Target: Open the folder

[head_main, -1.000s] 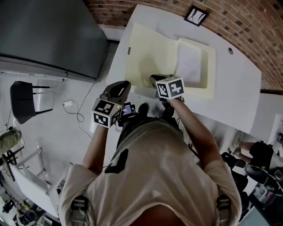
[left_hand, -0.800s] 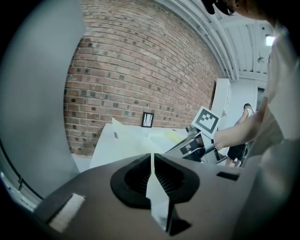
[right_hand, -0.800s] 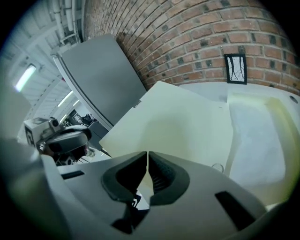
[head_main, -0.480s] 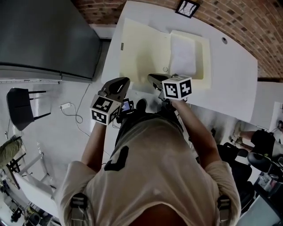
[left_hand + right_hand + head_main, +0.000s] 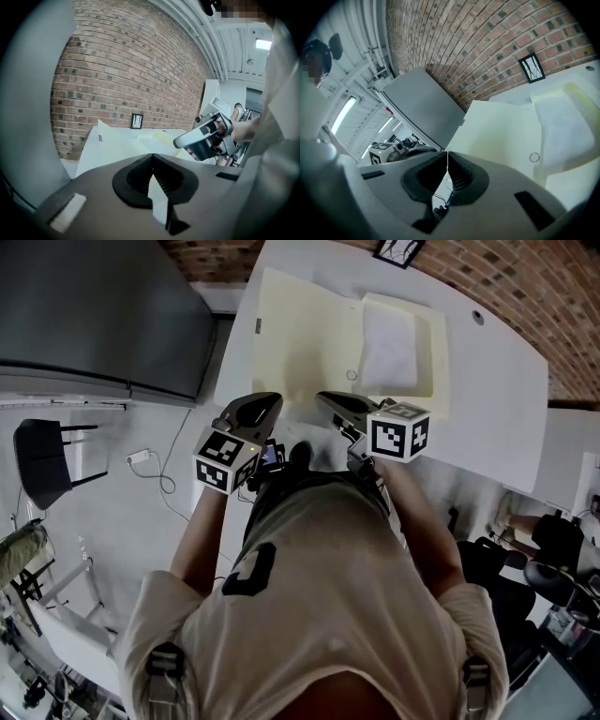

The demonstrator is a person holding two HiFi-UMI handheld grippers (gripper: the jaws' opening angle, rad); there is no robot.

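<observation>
Both tongs are shut and empty.

Head view: the folder (image 5: pixel 300 334) lies spread open on the table (image 5: pixel 487 390), just ahead of your left tongs (image 5: pixel 267 401) and right tongs (image 5: pixel 326 399). The right pair has lifted back off the folder's near edge.

Left gripper view: the jaws have just closed the last bit on nothing, and the folder lies beyond them.

Right gripper view: the jaws meet, with the open folder ahead and to the right.

The opening looks done, and you seem to be clearing away.
</observation>
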